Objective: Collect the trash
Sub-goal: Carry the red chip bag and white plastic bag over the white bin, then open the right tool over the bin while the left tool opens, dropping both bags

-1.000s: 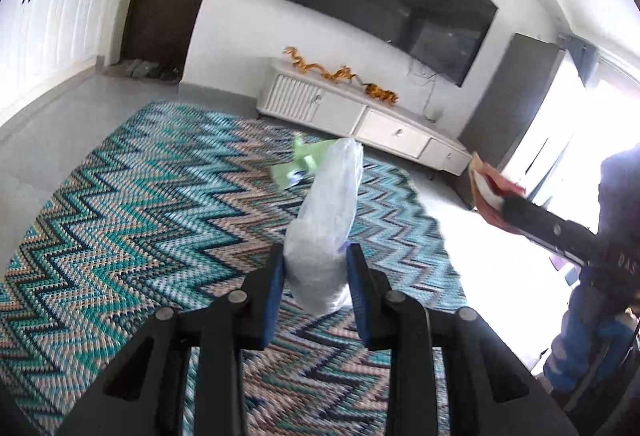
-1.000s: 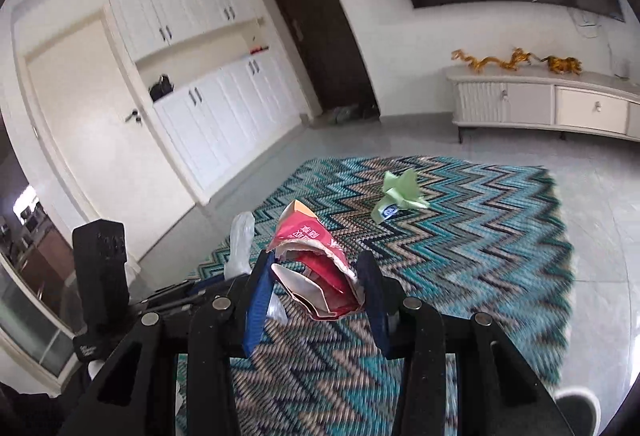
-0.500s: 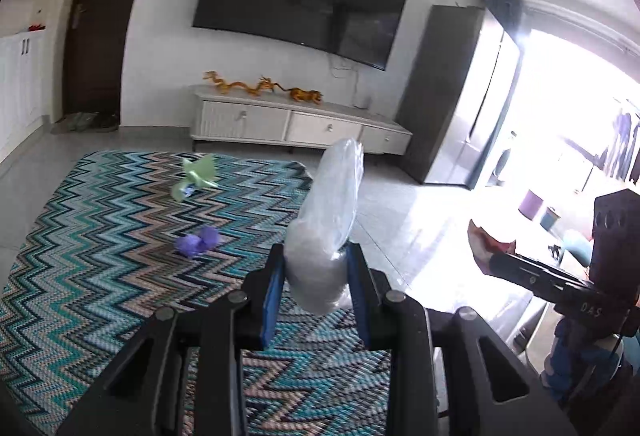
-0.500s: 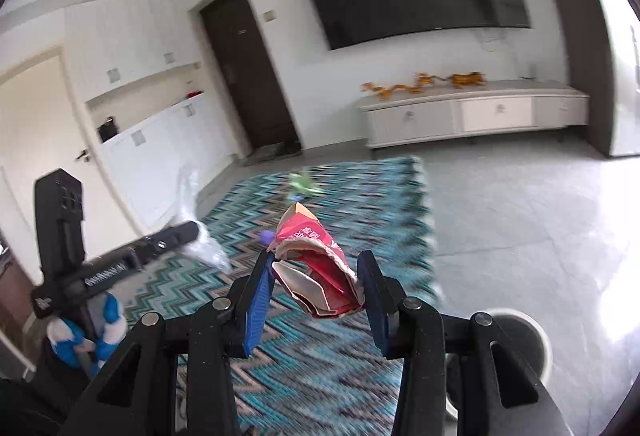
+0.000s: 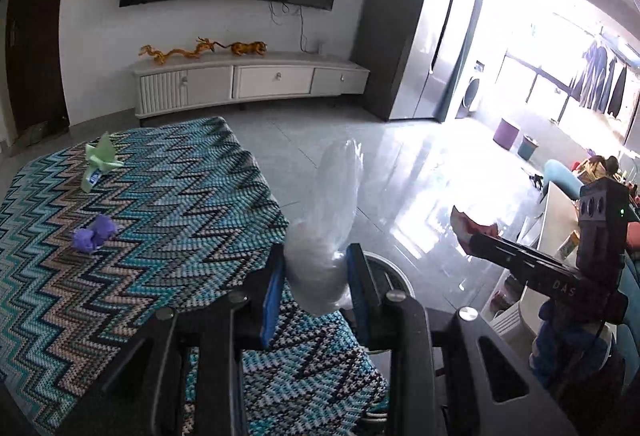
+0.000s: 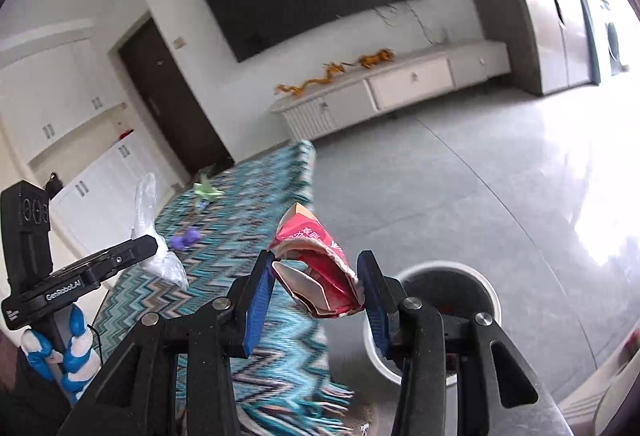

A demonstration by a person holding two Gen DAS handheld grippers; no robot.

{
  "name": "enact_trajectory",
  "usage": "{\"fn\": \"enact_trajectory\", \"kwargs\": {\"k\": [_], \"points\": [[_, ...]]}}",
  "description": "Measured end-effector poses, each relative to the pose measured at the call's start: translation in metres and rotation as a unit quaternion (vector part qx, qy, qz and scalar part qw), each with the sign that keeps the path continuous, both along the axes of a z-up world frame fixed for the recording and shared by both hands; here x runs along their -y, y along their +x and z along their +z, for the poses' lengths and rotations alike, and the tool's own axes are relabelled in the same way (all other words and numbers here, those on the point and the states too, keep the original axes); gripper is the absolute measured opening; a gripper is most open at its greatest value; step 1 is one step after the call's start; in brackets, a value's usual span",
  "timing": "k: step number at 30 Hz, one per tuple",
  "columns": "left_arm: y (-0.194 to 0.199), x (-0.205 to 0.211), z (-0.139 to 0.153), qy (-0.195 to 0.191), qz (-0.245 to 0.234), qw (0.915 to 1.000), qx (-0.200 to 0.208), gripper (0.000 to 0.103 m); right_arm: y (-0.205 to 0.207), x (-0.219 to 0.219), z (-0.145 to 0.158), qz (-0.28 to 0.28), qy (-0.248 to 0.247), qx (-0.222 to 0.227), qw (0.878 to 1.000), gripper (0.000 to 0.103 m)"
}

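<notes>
On the far left of the left cam we see the zigzag rug point(image 5: 152, 220), w/ a green wrapper point(image 5: 100, 160) and a small purple scrap point(image 5: 94, 234) lying on it, a bit apart. A sec ago only the green one showed and it sat near the middle; now both sit way over to the left, bc our view swung to the right. In the middle, our left gripper point(image 5: 316, 274) is squeezed tight on a clear plastic bag point(image 5: 332, 220), same as before; the bag sticks up past the blue pads. Behind it the white bin point(image 5: 394, 270) rim peeks out, which we didn't see earlier. To the right, the sunny window side of the room is new too. In the right cam, the rug is on the left, then our right gripper point(image 6: 316, 286) pinches a crushed red carton point(image 6: 320, 268), same hold as before. Just right of it the bin point(image 6: 486, 290) is now in view on the grey floor, close beside the rug's edge.
</notes>
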State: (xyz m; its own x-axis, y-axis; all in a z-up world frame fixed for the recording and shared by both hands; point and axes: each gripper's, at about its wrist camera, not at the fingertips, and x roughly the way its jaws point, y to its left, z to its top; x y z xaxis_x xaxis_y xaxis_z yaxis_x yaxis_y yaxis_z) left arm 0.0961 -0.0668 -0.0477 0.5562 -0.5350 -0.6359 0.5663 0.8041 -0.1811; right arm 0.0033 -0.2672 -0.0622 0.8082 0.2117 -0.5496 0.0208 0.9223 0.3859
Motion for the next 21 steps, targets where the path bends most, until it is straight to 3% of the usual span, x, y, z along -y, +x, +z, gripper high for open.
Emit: {"fn": "enact_trajectory", "kwargs": {"k": [10,17,21], "points": [[0.052,0.091,-0.063,0.051,-0.061,0.9945,-0.068,0.031,0.030,0.060,-0.069,-0.047,0.033,-0.081,0.995,0.042],[0.080,0.131,-0.098,0.057,-0.092,0.9871,-0.118,0.032,0.053,0.079,-0.111,-0.063,0.047,-0.128,0.989,0.046],[0.089,0.144,-0.109,0.040,-0.104,0.9834,-0.144,0.052,0.064,0.090,-0.124,-0.077,0.048,-0.146,0.985,0.048]]}}
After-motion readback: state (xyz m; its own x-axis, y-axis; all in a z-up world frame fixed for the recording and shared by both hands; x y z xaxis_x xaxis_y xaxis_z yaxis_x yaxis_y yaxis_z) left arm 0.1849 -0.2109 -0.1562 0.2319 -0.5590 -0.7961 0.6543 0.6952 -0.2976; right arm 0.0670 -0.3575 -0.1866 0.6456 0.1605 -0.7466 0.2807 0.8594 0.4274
